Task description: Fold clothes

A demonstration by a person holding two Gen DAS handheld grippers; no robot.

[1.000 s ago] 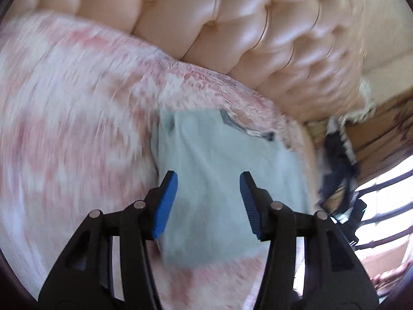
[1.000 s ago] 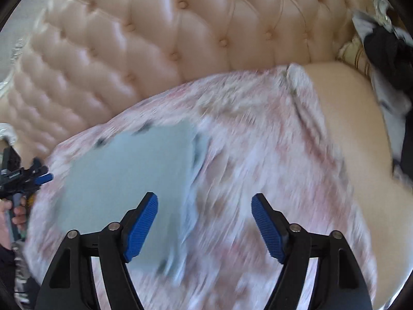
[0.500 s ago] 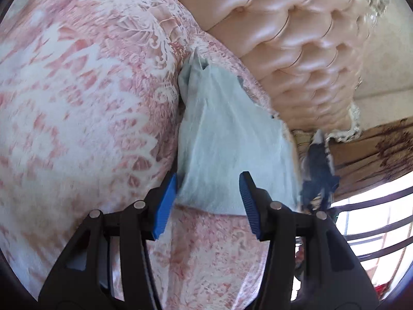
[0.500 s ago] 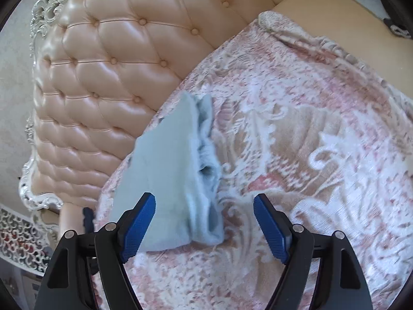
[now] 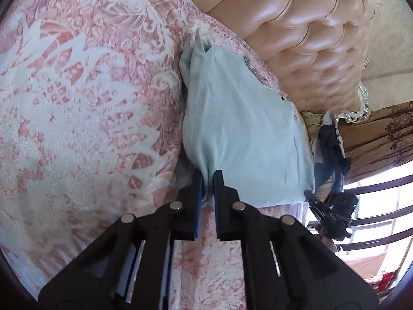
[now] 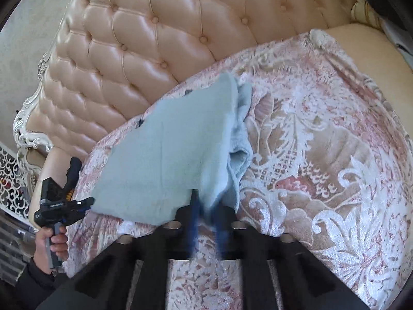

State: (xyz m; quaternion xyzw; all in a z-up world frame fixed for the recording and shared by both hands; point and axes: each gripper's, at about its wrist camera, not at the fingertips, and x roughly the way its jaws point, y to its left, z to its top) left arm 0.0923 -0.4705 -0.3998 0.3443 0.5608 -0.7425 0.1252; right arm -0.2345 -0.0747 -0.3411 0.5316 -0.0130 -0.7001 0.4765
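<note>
Pinching light blue garment [image 5: 245, 129], both grippers closed

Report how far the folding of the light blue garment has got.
Done: the light blue garment already lies folded into a compact panel on the pink patterned bedspread. In hand: the left gripper and right gripper are each shut on its near edge. Left: probably another fold or carrying it away; a dark pile of clothes by the headboard looks untouched.

I count one folded pale-blue cloth garment [image 5: 245, 129], one pink-and-white patterned bedspread [image 5: 85, 98], one tufted peach leather headboard [image 6: 144, 46].
</note>
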